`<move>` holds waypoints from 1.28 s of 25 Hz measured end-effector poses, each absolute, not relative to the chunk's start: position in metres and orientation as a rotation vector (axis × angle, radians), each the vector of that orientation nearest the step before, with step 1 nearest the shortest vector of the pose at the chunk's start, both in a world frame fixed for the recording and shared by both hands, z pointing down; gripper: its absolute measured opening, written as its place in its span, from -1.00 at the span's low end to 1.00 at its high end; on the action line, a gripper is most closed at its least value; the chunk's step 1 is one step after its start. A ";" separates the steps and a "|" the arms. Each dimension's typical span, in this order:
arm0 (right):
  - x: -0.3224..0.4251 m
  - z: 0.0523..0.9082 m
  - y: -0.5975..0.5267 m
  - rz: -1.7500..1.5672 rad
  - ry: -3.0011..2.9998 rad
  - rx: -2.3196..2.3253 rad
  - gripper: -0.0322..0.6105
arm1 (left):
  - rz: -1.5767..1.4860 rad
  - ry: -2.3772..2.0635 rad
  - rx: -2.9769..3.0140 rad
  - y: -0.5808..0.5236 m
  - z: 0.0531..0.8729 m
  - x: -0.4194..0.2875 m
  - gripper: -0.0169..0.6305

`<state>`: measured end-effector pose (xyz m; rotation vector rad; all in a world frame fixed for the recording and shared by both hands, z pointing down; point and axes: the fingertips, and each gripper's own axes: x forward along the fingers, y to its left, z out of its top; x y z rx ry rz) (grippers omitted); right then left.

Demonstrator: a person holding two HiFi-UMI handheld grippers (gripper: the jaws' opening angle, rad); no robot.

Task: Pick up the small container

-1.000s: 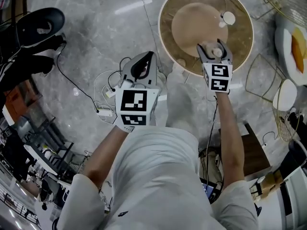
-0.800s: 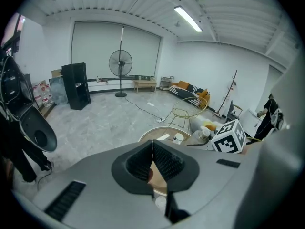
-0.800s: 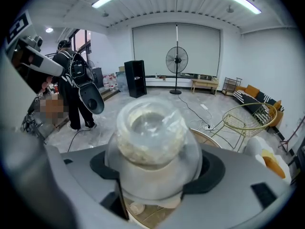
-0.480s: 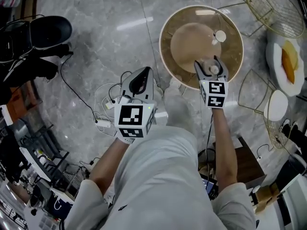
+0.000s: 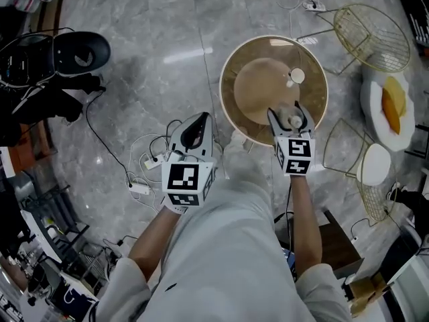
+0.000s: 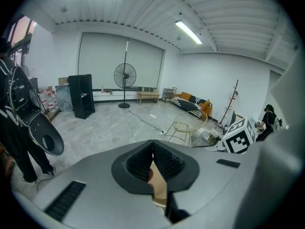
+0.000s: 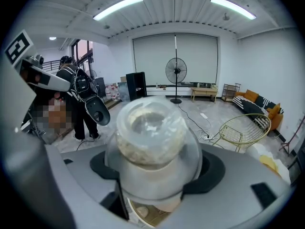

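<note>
The small clear container [image 7: 151, 132], with pale contents, sits between the jaws of my right gripper [image 7: 152, 173], which is shut on it and holds it off the table. In the head view that gripper [image 5: 287, 115] hangs over the near edge of the round glass table [image 5: 244, 59], with the container [image 5: 293, 121] in its jaws. A small white disc [image 5: 296, 76] lies further back on the tabletop. My left gripper [image 5: 200, 118] hovers over the floor left of the table. Its jaws [image 6: 153, 147] are shut with nothing between them.
Gold wire chairs [image 5: 372, 29] stand right of the table, next to a white seat with an orange cushion [image 5: 390, 102]. Cables and a power strip [image 5: 141, 188] lie on the floor under my left gripper. A black chair [image 5: 80, 49] stands far left.
The head view has pulled back, so the table and both grippers look smaller. The right gripper keeps the container over the same near part of the table. The left gripper has stayed shut.
</note>
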<state>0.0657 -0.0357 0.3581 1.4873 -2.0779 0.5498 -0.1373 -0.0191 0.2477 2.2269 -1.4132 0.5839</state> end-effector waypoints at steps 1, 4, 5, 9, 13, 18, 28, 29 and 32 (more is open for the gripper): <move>0.065 0.352 -0.036 0.548 -2.082 1.486 0.16 | 0.582 -1.418 2.234 -0.020 0.244 -0.136 -0.89; 0.064 0.334 -0.037 0.538 -2.093 1.485 0.16 | 0.577 -1.426 2.254 -0.023 0.233 -0.133 -0.89; 0.064 0.328 -0.038 0.535 -2.098 1.486 0.16 | 0.574 -1.428 2.260 -0.025 0.230 -0.132 -0.89; 0.067 0.304 -0.039 0.524 -2.114 1.498 0.16 | 0.560 -1.417 2.285 -0.028 0.219 -0.122 -0.89; 0.071 0.278 -0.037 0.503 -2.129 1.512 0.16 | 0.553 -1.384 2.319 -0.026 0.209 -0.111 -0.89; 0.075 0.244 -0.032 0.487 -2.148 1.525 0.16 | 0.534 -1.365 2.365 -0.026 0.191 -0.101 -0.89; 0.076 0.179 -0.010 0.462 -2.195 1.593 0.16 | 0.443 -1.337 2.486 -0.018 0.153 -0.087 -0.89; 0.075 0.176 -0.007 0.461 -2.198 1.597 0.16 | 0.436 -1.337 2.494 -0.017 0.151 -0.087 -0.89; 0.070 0.168 0.000 0.459 -2.203 1.607 0.16 | 0.427 -1.334 2.507 -0.014 0.148 -0.089 -0.89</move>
